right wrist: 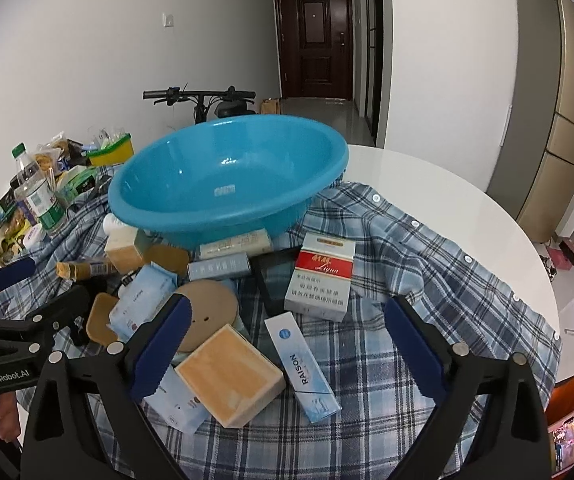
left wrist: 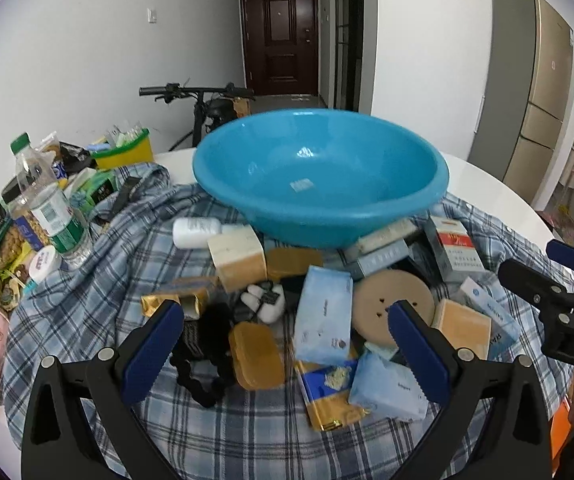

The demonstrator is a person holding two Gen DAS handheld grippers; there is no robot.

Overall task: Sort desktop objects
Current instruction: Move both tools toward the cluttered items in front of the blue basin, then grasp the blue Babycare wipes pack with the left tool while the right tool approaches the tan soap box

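Left wrist: left gripper (left wrist: 287, 340) wide open, empty, over the pile; blue basin (left wrist: 321, 176) just behind. Take the top tissue pack (left wrist: 323, 316) first.
Right wrist: right gripper (right wrist: 287, 344) open, empty; RAISON box (right wrist: 303, 368) between fingers, grab across its narrow sides.

Past the white desk (right wrist: 427, 184) I see white walls (left wrist: 87, 60) and a hallway running to a dark brown door (left wrist: 280, 36) at the far end. A bicycle (left wrist: 203, 108) leans far left, and a tall beige-and-grey cabinet (right wrist: 559, 120) stands on the right.
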